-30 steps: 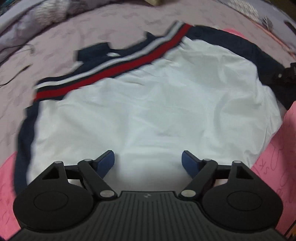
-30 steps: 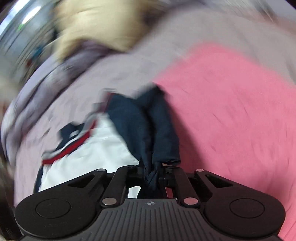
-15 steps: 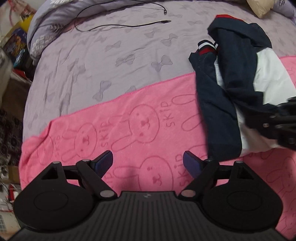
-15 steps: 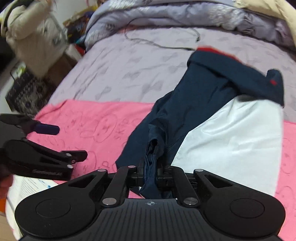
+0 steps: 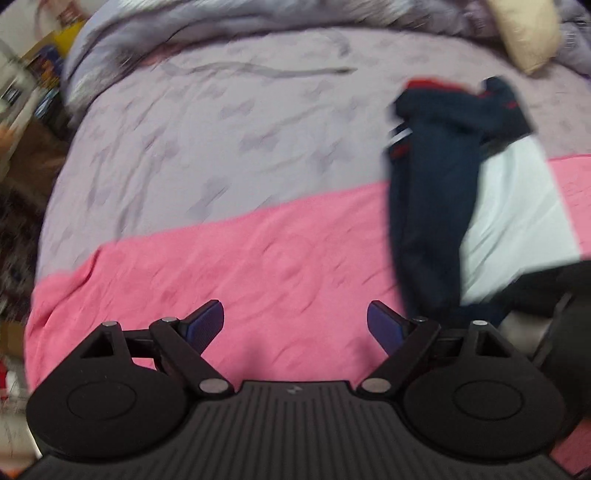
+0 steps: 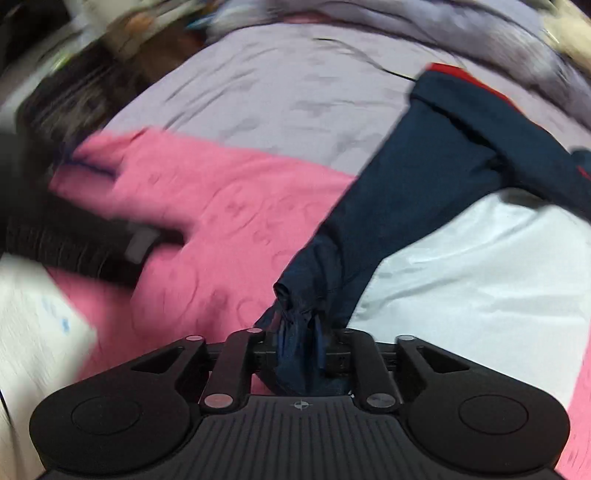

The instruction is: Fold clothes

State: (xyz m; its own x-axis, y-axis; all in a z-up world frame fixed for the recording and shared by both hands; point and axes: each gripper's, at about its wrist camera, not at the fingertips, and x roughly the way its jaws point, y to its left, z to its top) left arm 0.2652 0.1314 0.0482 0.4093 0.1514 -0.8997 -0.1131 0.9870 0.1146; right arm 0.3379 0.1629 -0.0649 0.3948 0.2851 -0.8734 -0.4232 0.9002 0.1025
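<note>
A white jacket with navy sleeves and red trim (image 5: 513,206) lies on the bed at the right of the left wrist view, partly on a pink towel (image 5: 258,258). My left gripper (image 5: 295,325) is open and empty above the towel, left of the jacket. My right gripper (image 6: 301,347) is shut on a bunched navy sleeve (image 6: 306,314) of the jacket (image 6: 480,280), held low over the towel (image 6: 229,206). Both views are blurred by motion.
A lilac sheet with bow prints (image 5: 221,129) covers the bed beyond the towel. A grey duvet (image 5: 184,40) and a cream pillow (image 5: 524,33) lie at the far edge. Clutter stands off the bed's left side (image 5: 26,110). My left gripper's dark body shows at the left of the right wrist view (image 6: 74,240).
My left gripper swung off the white jacket body to over the pink towel, and stays open. My right gripper keeps the navy sleeve and has carried it across the jacket toward the towel.
</note>
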